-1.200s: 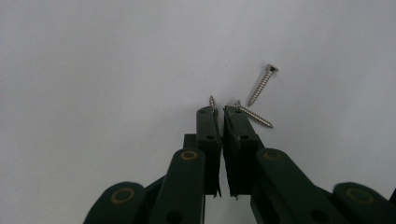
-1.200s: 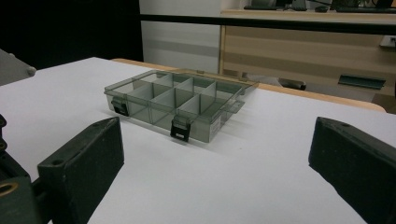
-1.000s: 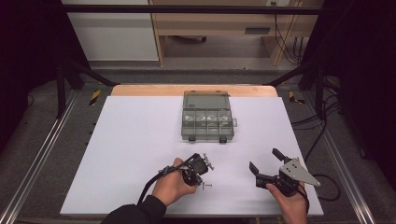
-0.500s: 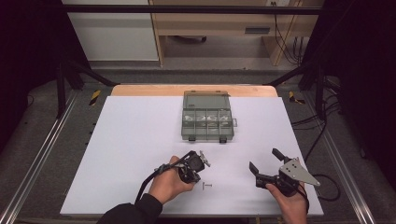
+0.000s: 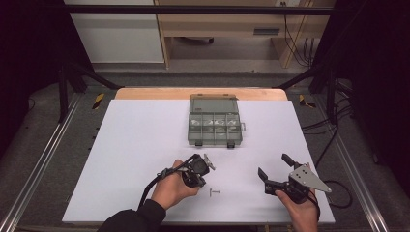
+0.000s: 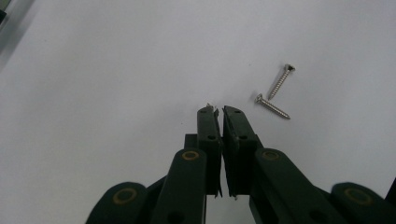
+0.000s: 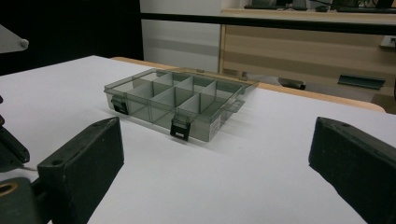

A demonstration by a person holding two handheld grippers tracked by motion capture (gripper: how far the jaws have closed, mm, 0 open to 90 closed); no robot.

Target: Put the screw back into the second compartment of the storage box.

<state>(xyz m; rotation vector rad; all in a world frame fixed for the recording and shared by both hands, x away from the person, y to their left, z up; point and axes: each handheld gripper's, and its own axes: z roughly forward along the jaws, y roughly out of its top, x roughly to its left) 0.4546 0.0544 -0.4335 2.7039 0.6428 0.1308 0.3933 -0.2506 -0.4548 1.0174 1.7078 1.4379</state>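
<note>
My left gripper (image 5: 197, 170) hovers over the white table near its front, left of centre. In the left gripper view its jaws (image 6: 220, 110) stand shut, with the thin metal tip of a small screw (image 6: 208, 105) poking out between them. Two more screws (image 6: 273, 93) lie loose on the table just right of the jaws; in the high view these screws (image 5: 214, 192) sit just right of the left hand. My right gripper (image 5: 273, 166) rests at the front right, open with nothing between its jaws (image 7: 215, 154). A smoky clear compartment box (image 5: 214, 143) (image 7: 149, 112) stands at the middle back.
The white table sheet (image 5: 130, 154) has free room to the left and between the box and the hands. Metal rails (image 5: 43, 164) run along both sides. Cables (image 5: 333, 140) hang at the right edge. A wooden desk (image 5: 227, 24) stands behind the table.
My left gripper has drawn back a little from the loose screws, toward the box, with its jaws still shut. The right gripper has not moved.
</note>
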